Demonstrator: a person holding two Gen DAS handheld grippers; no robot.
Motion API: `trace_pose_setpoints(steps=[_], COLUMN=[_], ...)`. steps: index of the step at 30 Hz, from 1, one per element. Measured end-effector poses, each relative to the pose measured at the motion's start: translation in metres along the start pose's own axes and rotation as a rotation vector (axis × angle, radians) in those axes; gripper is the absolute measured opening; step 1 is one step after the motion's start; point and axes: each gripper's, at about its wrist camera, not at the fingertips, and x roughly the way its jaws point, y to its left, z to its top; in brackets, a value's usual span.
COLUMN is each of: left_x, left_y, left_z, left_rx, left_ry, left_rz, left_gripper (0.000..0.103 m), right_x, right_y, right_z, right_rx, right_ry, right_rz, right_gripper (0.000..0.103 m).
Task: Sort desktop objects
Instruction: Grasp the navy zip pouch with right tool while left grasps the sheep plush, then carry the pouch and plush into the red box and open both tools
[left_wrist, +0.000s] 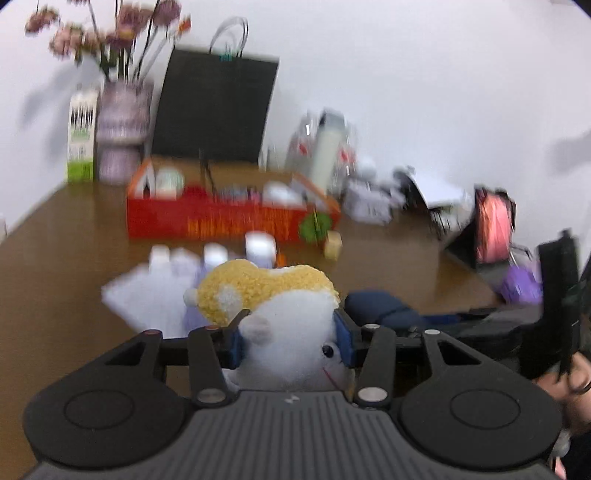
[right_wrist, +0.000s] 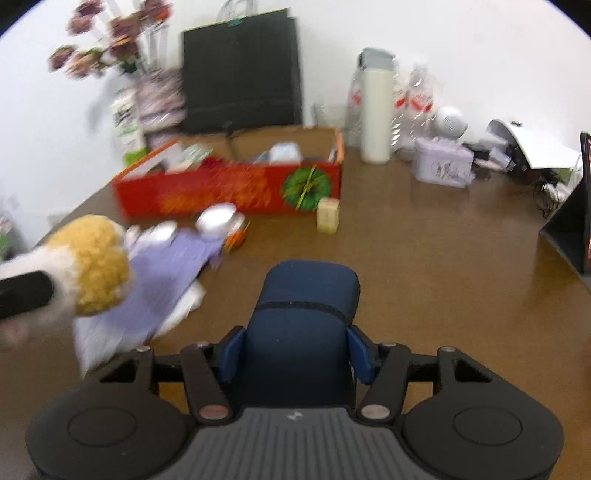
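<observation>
My left gripper (left_wrist: 290, 341) is shut on a white and yellow plush toy (left_wrist: 280, 317) and holds it above the brown table (left_wrist: 66, 266). The toy also shows at the left edge of the right wrist view (right_wrist: 88, 266). My right gripper (right_wrist: 295, 354) is shut on a dark blue case (right_wrist: 303, 314) above the table; the case shows in the left wrist view (left_wrist: 380, 304) too. An open red box (right_wrist: 229, 192) with several small items inside stands at the back of the table.
A purple and white pack (right_wrist: 159, 280) with round lids lies left of centre. A small beige block (right_wrist: 328, 215) stands by the box. Behind are a black bag (right_wrist: 240, 70), a flower vase (left_wrist: 122, 129), a carton (left_wrist: 80, 136), a white bottle (right_wrist: 376, 114) and a lilac box (right_wrist: 443, 166).
</observation>
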Motion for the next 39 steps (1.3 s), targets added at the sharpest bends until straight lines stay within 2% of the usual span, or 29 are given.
trace_pose_setpoints(steps=[2, 6, 8, 9, 10, 11, 13, 16, 18, 20, 22, 25, 27, 30, 33, 35, 36, 37, 39], left_x=[-0.005, 0.004, 0.007, 0.011, 0.014, 0.018, 0.025, 0.019, 0.009, -0.004, -0.006, 0.007, 0.021, 0.066, 0.134, 0.181, 0.201, 0.221, 0.241], left_y=[-0.009, -0.019, -0.019, -0.019, -0.019, -0.020, -0.021, -0.022, -0.022, -0.016, 0.000, 0.024, 0.040, 0.071, 0.095, 0.114, 0.127, 0.138, 0.153], left_z=[-0.019, -0.037, -0.037, -0.036, -0.035, -0.034, -0.036, -0.036, -0.028, -0.013, 0.008, 0.050, 0.088, 0.158, 0.208, 0.221, 0.221, 0.217, 0.206], left_rx=[0.030, 0.050, 0.054, 0.060, 0.056, 0.051, 0.045, 0.031, 0.016, 0.001, -0.018, -0.043, -0.071, -0.147, -0.160, -0.174, -0.219, -0.246, -0.251], left_ry=[0.041, 0.127, 0.135, 0.135, 0.141, 0.154, 0.183, 0.160, 0.114, 0.030, -0.033, -0.057, -0.073, -0.043, 0.002, 0.070, 0.113, 0.160, 0.190], left_rz=[-0.024, -0.012, -0.012, -0.016, -0.009, 0.012, 0.027, 0.015, 0.005, 0.005, 0.038, 0.116, 0.117, 0.085, 0.154, 0.162, 0.193, 0.216, 0.238], left_gripper=[0.048, 0.054, 0.066, 0.080, 0.081, 0.078, 0.051, 0.048, 0.048, 0.048, 0.048, 0.048, 0.048, 0.048, 0.049, 0.049, 0.049, 0.049, 0.049], right_x=[-0.018, -0.036, -0.037, -0.037, -0.035, -0.031, -0.018, -0.010, -0.013, -0.017, -0.026, -0.036, -0.032, -0.010, 0.040, 0.080, 0.103, 0.125, 0.165], right_y=[0.000, 0.004, 0.005, 0.006, 0.007, 0.008, 0.013, 0.021, 0.017, 0.008, 0.004, 0.005, 0.007, 0.012, 0.018, 0.025, 0.030, 0.034, 0.039], right_z=[-0.020, -0.039, -0.038, -0.037, -0.036, -0.034, -0.032, -0.036, -0.033, -0.023, -0.010, 0.020, 0.050, 0.110, 0.183, 0.220, 0.234, 0.242, 0.251], right_rx=[-0.018, -0.030, -0.028, -0.025, -0.028, -0.030, -0.052, -0.102, -0.083, -0.015, 0.016, 0.004, -0.011, -0.017, 0.041, 0.047, 0.047, 0.048, 0.059], right_ry=[0.014, 0.018, 0.002, -0.008, -0.021, -0.030, 0.000, -0.008, -0.017, -0.015, -0.064, -0.136, -0.161, -0.191, -0.161, -0.130, -0.100, -0.068, -0.004], right_rz=[0.030, 0.016, 0.008, 0.004, 0.002, -0.007, -0.054, -0.076, -0.026, 0.033, 0.059, 0.083, 0.124, 0.180, 0.250, 0.259, 0.248, 0.228, 0.186], right_gripper=[0.061, 0.071, 0.078, 0.079, 0.079, 0.079, 0.069, 0.065, 0.056, 0.055, 0.055, 0.055, 0.055, 0.055, 0.055, 0.056, 0.056, 0.056, 0.056])
